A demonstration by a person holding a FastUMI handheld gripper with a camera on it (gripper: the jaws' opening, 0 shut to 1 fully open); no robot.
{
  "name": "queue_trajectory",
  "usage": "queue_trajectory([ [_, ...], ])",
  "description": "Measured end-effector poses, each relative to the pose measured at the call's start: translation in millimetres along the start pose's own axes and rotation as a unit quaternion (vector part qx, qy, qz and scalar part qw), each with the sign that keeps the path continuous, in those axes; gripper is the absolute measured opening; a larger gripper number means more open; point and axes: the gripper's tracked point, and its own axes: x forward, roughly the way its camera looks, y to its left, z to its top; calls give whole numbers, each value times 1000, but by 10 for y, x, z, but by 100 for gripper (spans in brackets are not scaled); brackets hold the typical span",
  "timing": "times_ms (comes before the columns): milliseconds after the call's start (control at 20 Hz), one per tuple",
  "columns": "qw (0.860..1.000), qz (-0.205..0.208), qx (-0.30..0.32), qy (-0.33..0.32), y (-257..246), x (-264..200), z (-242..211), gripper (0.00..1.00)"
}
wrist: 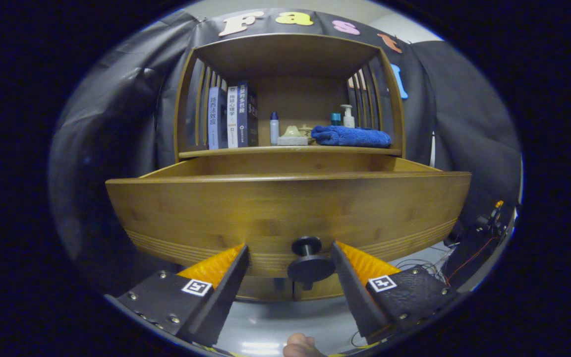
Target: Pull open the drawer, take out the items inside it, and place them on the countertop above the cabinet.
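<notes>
The wooden drawer (285, 208) stands pulled out of the cabinet, its wide front panel just ahead of my fingers. Its dark round knob (310, 262) sits between my fingers, close against the right one and apart from the left one. My gripper (290, 249) is open, with its tips near the lower part of the drawer front. The front panel hides whatever lies inside the drawer. Above it runs the countertop (246, 151) of the cabinet.
On the countertop stand three books (231, 118), a small bottle (274, 128), a soap dish (293, 136), a folded blue towel (351, 136) and a pump bottle (348, 116). Cables (469, 253) trail over the floor to the right. A person's fingertip (299, 345) shows below my fingers.
</notes>
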Motion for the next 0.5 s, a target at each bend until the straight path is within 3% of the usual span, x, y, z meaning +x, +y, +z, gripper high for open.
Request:
queue_trajectory([
  [500,1000,2,-1,-12,25,259,36,99],
])
